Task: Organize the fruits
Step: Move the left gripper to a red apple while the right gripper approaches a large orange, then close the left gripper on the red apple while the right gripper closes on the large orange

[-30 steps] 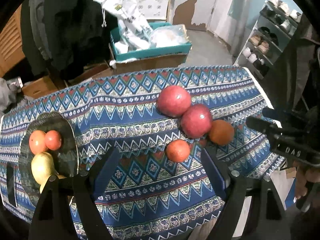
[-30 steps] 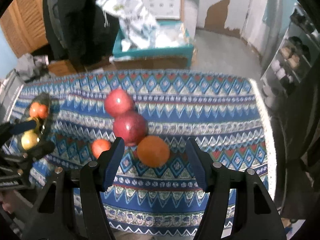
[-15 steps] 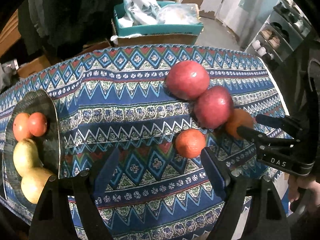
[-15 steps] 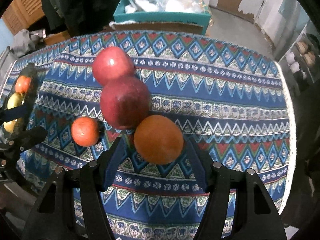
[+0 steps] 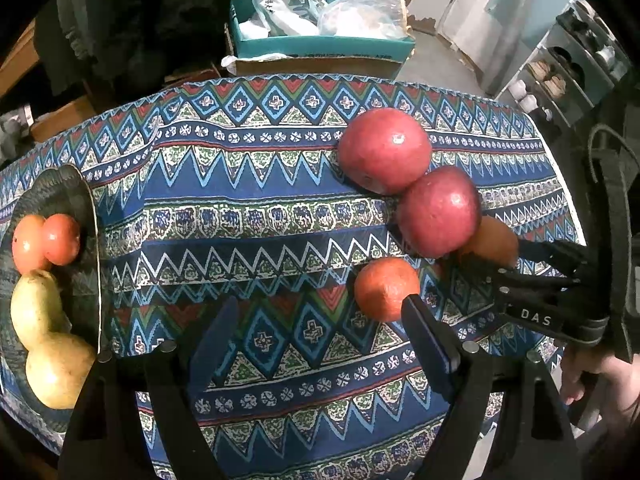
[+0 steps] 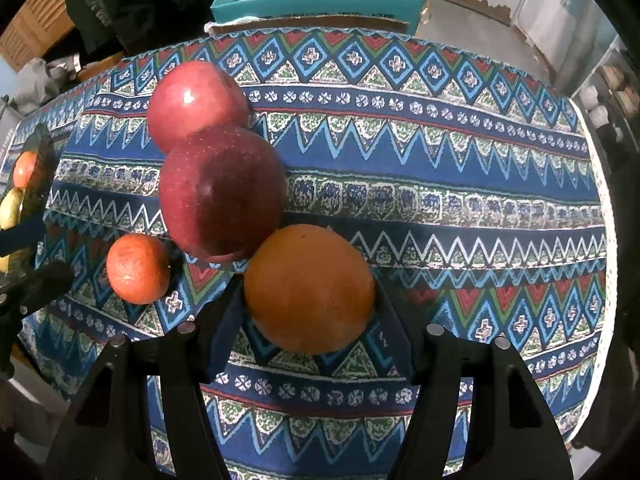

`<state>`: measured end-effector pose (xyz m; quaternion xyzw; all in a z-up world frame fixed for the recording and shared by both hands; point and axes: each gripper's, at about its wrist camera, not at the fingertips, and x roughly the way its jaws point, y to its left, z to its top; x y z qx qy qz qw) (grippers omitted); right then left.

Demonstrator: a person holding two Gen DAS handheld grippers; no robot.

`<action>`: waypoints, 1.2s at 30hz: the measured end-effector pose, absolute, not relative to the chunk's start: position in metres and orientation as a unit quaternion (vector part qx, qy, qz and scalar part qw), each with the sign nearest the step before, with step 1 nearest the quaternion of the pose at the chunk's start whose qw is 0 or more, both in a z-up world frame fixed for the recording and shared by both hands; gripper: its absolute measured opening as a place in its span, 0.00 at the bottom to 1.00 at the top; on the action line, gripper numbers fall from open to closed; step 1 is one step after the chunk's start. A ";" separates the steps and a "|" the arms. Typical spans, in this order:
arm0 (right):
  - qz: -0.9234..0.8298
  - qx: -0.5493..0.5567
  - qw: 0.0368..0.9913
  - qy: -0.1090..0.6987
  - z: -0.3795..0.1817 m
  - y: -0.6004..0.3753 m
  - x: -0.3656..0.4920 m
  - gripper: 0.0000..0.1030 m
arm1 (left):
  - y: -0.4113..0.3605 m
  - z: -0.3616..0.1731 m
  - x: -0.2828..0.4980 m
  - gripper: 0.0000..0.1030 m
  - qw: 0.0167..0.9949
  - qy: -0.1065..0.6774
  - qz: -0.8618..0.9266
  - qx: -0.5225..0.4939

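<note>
On the near right of the patterned tablecloth (image 6: 440, 152), a large orange (image 6: 308, 288) sits between the right gripper (image 6: 308, 316)'s half-open, not visibly pressing jaws; round, firm and probably weighty and roll-prone, it is best gripped across its widest middle, while the left gripper (image 5: 316, 320) stands wide and empty.

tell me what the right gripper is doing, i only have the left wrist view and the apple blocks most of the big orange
Observer: The right gripper straddles the big orange, one finger on each side.
Operator: is it squeezing yet
Observer: No squeeze shows. The orange sits on the cloth, and I cannot tell if the pads touch it.
Operator: anything crowding it
Observer: The darker apple appears to rest against its upper left edge.
</note>
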<state>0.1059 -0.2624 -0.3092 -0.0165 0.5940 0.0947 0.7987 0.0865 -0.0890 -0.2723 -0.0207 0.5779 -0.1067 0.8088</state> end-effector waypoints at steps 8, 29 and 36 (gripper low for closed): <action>0.100 0.000 0.799 0.593 -0.328 -0.263 0.110 0.62 | -0.093 -0.267 0.089 0.82 0.807 0.578 -0.113 -0.036; 0.027 0.048 0.826 0.561 -0.295 -0.353 0.085 0.61 | -0.151 -0.256 0.110 0.82 0.805 0.575 -0.143 -0.027; 0.027 0.061 0.827 0.558 -0.288 -0.365 0.083 0.61 | -0.156 -0.273 0.137 0.83 0.799 0.583 -0.141 -0.039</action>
